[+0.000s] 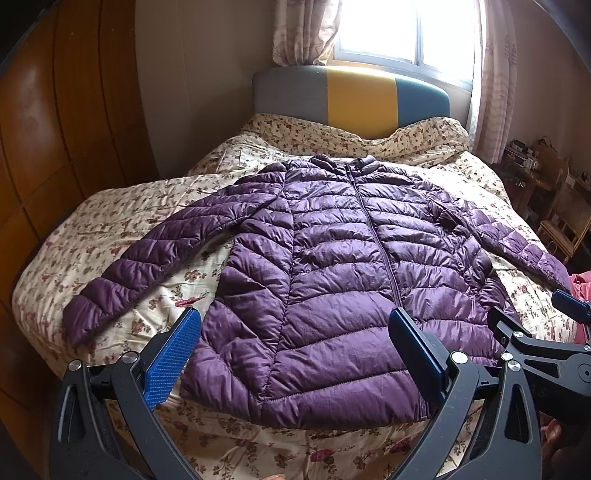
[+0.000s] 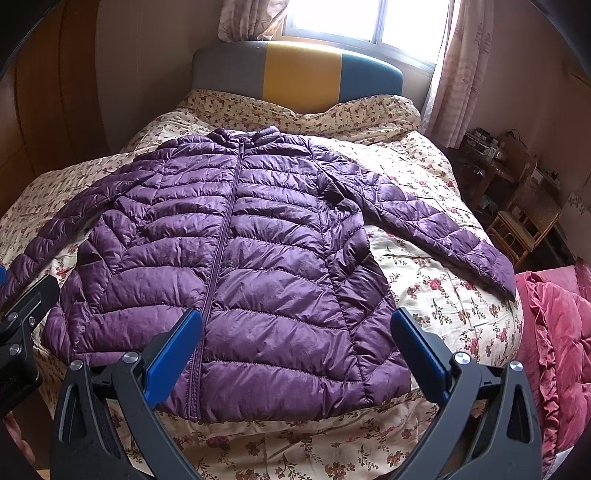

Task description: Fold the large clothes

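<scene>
Daylight from the window fell on the bed (image 1: 110,229), where the purple jacket (image 1: 332,266) lay flat, zipped, sleeves spread toward both side edges. Both grippers, left (image 1: 291,350) and right (image 2: 295,350), hovered at the foot edge, fingers apart, probably empty. Folding had not begun; next, a sleeve needed gripping.

A puffer jacket (image 1: 332,280) lies flat and face up on the bed's quilt (image 1: 122,221), its collar toward the headboard (image 1: 351,96) and its hem toward the foot of the bed. Both sleeves spread outward and downward onto the quilt, one on each side of the body. Behind the headboard is a window (image 1: 402,29) with curtains (image 1: 491,77) on both sides. A wardrobe (image 1: 62,122) stands left of the bed; a wooden chair (image 2: 532,218) and a cluttered table (image 2: 487,155) stand to its right. A ruffled blanket (image 2: 554,343) lies at the bed's near right corner. The left gripper (image 1: 295,347) and right gripper (image 2: 295,347) hover side by side above the hem, jaws spread apart.
</scene>
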### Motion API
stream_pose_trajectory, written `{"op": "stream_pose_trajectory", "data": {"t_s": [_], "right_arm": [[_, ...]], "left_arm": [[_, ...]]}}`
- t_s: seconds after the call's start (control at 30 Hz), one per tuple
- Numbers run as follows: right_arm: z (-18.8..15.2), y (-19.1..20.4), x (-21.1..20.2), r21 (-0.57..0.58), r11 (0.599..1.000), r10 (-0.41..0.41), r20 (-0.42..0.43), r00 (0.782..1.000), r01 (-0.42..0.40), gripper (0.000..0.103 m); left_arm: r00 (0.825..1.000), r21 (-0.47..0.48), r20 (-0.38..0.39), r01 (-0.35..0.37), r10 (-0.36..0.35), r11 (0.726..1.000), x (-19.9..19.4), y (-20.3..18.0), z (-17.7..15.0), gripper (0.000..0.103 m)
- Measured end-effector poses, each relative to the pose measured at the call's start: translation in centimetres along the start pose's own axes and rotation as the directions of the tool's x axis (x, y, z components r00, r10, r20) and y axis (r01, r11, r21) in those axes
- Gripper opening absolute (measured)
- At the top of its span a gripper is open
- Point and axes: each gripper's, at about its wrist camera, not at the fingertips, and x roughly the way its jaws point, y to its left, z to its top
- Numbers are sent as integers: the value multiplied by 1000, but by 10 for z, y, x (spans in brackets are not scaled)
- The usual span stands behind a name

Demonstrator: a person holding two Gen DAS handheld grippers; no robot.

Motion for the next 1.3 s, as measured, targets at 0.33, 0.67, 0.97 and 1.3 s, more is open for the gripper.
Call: {"op": "stream_pose_trajectory", "data": {"t_s": [0.33, 0.67, 0.97, 1.3], "right_arm": [[0, -1, 1, 2, 1000, -2, 1, 1000, 2, 101], [5, -5, 10, 13, 1000, -3, -15, 1000, 3, 101], [5, -28, 48, 73, 997, -12, -83, 996, 18, 101], [13, -125, 128, 219, 955, -156, -197, 968, 199, 101]], "left_arm": [[1000, -2, 1, -1, 1, 1000, 2, 0, 1, 100], [1000, -2, -10, 1, -1, 1000, 9, -4, 5, 100], [998, 0, -64, 21, -21, 1000, 40, -6, 10, 100], [994, 27, -86, 74, -71, 997, 107, -14, 39, 100]]}}
